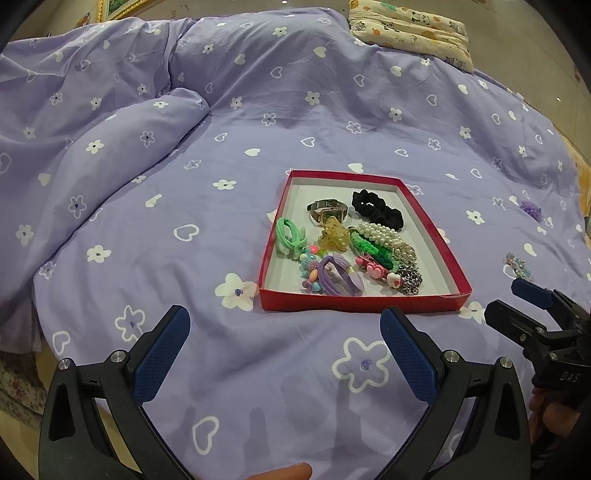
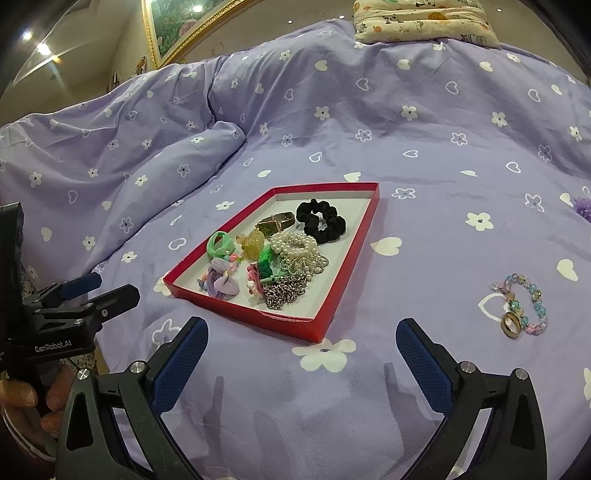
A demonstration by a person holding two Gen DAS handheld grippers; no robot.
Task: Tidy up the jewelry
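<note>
So the red tray sits on the lilac flower-and-heart bedspread, a bit right of centre in the left wrist view and centre-left in the right wrist view, and it's already pretty full: black scrunchie in the far right corner, a watch just left of it, a yellowish claw clip in front of the watch, a pearl bracelet beside that, green hair ties along the left wall, a purple hair tie near the front, and a silver chain at the front right. Outside the tray, off to the right in the right wrist view, a pastel beaded bracelet lies flat on the cover with a gold ring touching its lower left edge, and a small purple thing pokes in at the right edge, too cropped to tell what it is. Left gripper hovers in front of the tray, blue pads spread wide apart, nothing between them. Right gripper is the same deal, fingers wide apart and empty, low in the frame between tray and bracelet. A patterned pillow sits at the top right.
</note>
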